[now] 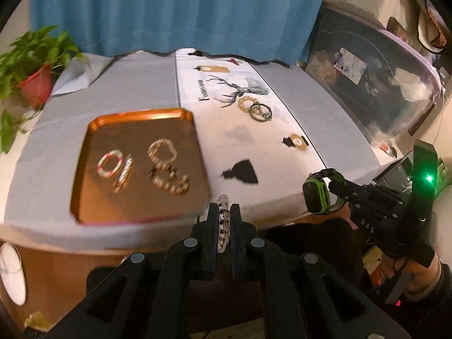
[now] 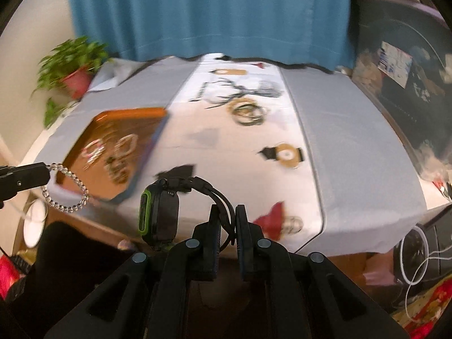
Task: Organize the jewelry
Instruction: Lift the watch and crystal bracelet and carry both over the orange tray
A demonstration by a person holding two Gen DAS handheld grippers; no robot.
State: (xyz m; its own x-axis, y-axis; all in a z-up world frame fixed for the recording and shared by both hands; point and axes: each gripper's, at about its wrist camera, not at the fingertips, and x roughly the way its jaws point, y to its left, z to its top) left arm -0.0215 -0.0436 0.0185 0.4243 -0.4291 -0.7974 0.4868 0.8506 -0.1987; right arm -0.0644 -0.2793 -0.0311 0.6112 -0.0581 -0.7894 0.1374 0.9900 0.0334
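Note:
My left gripper (image 1: 223, 212) is shut on a clear bead bracelet (image 1: 222, 226), held off the table's near edge just right of the orange tray (image 1: 93, 197); the bracelet also shows hanging in the right wrist view (image 2: 67, 189). The tray (image 2: 132, 115) holds several bracelets, among them a pink-green one (image 1: 110, 163) and beige bead ones (image 1: 163, 152). My right gripper (image 2: 228, 214) is shut on the strap of a black and green watch (image 2: 159, 214), also seen in the left wrist view (image 1: 320, 195). A beige bead bracelet (image 1: 248, 103) and dark bangles (image 1: 261, 113) lie on the table.
The table has a grey and white printed cloth (image 1: 254, 147). A potted plant (image 1: 36, 65) stands at the far left. A blue curtain (image 1: 175, 11) hangs behind. A clear storage bin (image 1: 375, 90) sits to the right. Cables (image 2: 418, 268) lie at the lower right.

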